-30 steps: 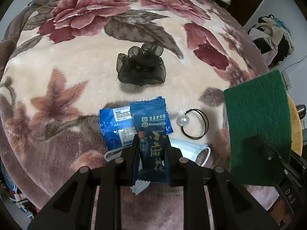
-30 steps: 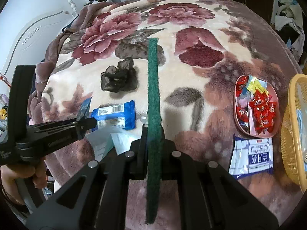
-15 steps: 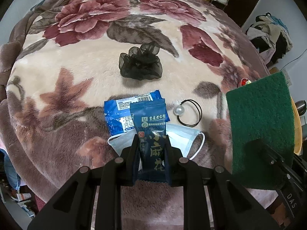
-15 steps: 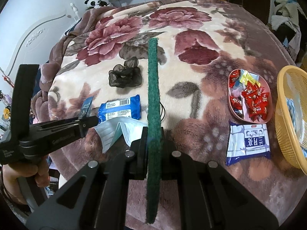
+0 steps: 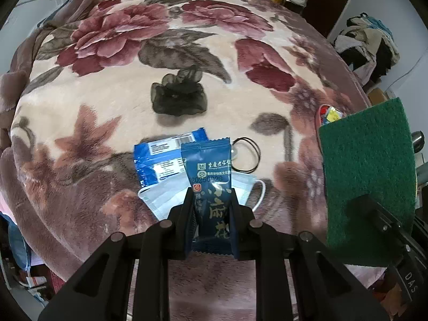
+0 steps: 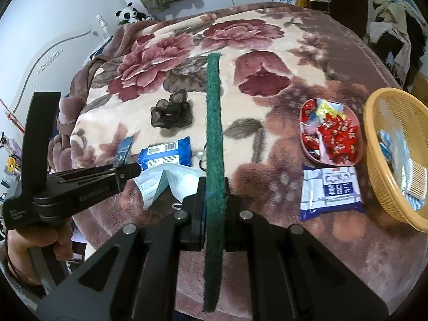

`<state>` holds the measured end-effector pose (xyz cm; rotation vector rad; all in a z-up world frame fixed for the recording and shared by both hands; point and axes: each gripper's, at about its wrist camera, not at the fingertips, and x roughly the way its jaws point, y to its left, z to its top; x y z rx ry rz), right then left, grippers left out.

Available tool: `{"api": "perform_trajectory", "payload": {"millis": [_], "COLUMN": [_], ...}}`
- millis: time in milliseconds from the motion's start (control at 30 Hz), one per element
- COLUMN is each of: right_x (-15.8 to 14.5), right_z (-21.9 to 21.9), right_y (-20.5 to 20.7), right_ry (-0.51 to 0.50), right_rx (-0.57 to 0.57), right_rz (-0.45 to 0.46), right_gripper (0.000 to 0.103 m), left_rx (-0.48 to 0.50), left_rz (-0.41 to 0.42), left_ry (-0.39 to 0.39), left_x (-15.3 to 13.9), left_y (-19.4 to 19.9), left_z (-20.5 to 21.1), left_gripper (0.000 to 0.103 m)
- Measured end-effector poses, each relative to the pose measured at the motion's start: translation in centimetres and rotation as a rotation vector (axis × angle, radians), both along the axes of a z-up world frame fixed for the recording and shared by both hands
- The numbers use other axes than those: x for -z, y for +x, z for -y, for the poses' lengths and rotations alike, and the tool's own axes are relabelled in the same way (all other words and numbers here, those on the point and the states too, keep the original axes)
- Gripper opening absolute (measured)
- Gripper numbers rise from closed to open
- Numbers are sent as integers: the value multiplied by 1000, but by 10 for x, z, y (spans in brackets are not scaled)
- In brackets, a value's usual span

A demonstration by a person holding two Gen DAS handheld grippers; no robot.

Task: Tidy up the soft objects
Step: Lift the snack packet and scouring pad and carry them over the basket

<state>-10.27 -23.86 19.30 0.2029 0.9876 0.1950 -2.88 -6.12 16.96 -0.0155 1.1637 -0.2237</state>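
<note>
My left gripper [image 5: 211, 200] is shut on a dark blue snack packet [image 5: 208, 176], held upright above the bed; it also shows in the right wrist view [image 6: 125, 172]. My right gripper [image 6: 214, 190] is shut on a green scouring pad [image 6: 214, 133], seen edge-on there and flat in the left wrist view [image 5: 366, 165]. On the floral blanket lie a black organza scrunchie [image 5: 178, 96], a blue wipes pack [image 5: 160, 160], a white face mask [image 5: 165, 195] and a black hair tie with a pearl [image 5: 246, 155].
To the right, a pink dish of red candies [image 6: 331, 133], a blue-white tissue pack [image 6: 331, 187] and a yellow woven basket [image 6: 374, 139] sit on the blanket. The bed's near edge runs below both grippers. Clothes pile at the far right.
Both grippers have pulled back and risen from the bed, each keeping its hold. The items on the blanket look farther away; the basket and candy dish came more into the right view.
</note>
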Motion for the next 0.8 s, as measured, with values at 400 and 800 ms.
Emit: {"api": "perform_trajectory", "payload": {"millis": [400,800], "right_x": [-11,-20], "right_z": [43,82], "right_y": [-18,-34], "right_ry": [6,11], "right_rx": [86,163], "right_rz": [26,49], "right_gripper": [8,8], "left_rx": [73,157], "left_rz": [33,58], "left_ry": [0,-3], "left_x": [-17,-30], "left_y": [-10,-15], "left_z": [39,87], "left_gripper": [21,21]}}
